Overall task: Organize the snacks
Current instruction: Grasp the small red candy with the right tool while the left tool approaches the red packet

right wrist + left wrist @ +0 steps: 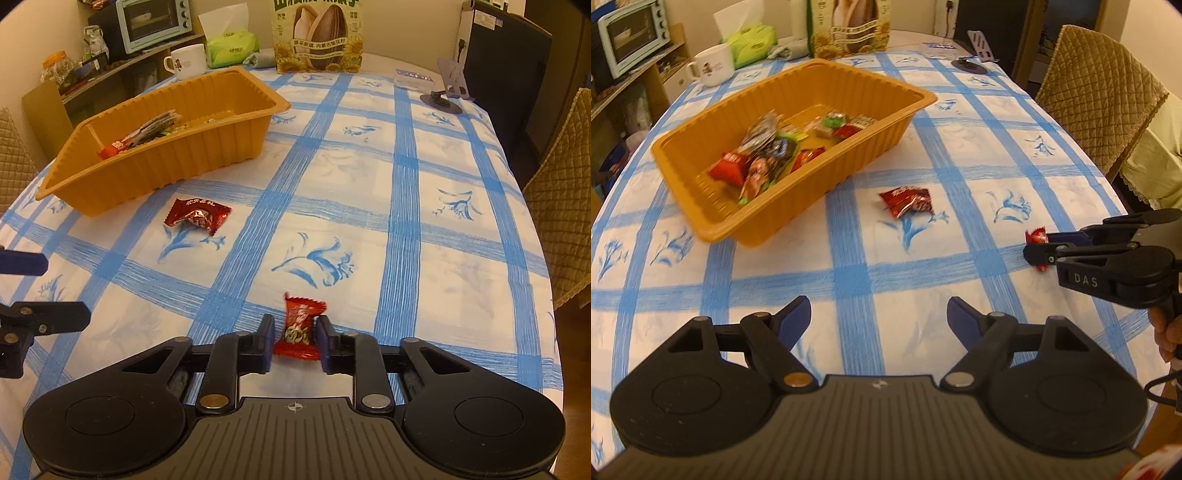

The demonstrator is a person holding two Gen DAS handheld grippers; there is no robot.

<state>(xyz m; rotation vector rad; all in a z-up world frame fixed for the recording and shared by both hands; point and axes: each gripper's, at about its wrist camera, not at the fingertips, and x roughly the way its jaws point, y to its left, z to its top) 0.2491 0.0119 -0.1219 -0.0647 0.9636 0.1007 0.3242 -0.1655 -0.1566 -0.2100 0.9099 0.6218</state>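
An orange tray holds several wrapped snacks on the blue-checked tablecloth. A dark red snack packet lies on the cloth just in front of the tray. My right gripper has its jaws closed against a small red wrapped candy at table level, near the right edge. My left gripper is open and empty, hovering over the cloth in front of the tray; its fingertips show at the left of the right wrist view.
A white mug, green tissue pack and sunflower-seed bag stand at the table's far end. A black phone stand is far right. Quilted chairs flank the right edge.
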